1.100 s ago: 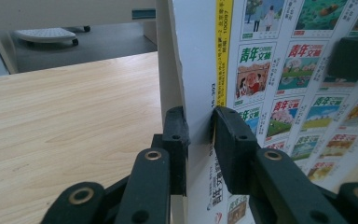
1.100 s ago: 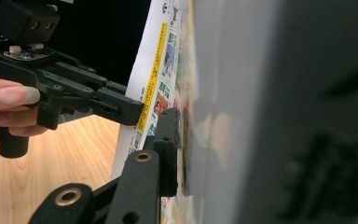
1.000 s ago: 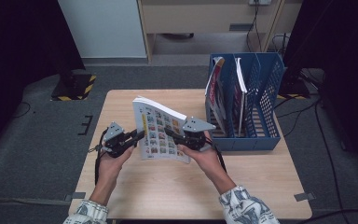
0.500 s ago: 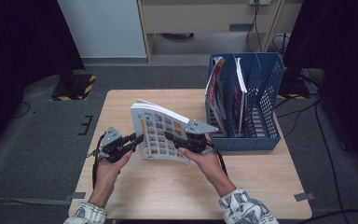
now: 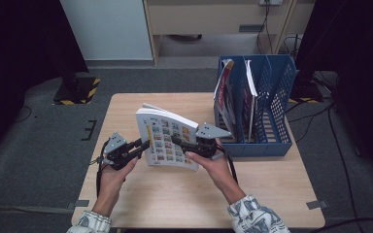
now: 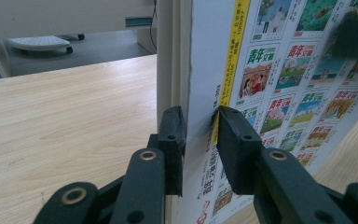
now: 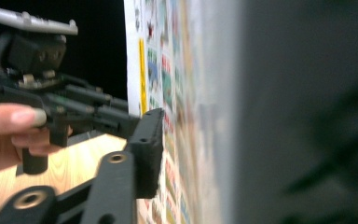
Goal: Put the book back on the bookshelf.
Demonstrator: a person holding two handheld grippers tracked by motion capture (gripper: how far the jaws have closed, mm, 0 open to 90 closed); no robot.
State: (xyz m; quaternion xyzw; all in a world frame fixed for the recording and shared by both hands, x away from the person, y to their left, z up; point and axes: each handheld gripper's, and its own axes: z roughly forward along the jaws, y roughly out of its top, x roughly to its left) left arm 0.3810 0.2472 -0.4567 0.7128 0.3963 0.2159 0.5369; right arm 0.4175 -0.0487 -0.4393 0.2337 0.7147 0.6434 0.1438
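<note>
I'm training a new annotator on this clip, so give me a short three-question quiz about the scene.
1. True or false: the magazine lies flat on the table.
2. Which hand-held gripper pinches the magazine's spine edge: A left, B right?
3. What stands in the blue file rack?

Key: 1 false, it is held upright between both grippers. 2 A, as the left gripper view shows. 3 Books or magazines, in its left compartments.

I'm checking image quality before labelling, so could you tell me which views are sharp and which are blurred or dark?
High view: evenly lit table, dark room edges, all sharp. Left gripper view: book spine and cover print crisp, top right corner soft. Right gripper view: near cover smeared, right half a grey blur, black background.
</note>
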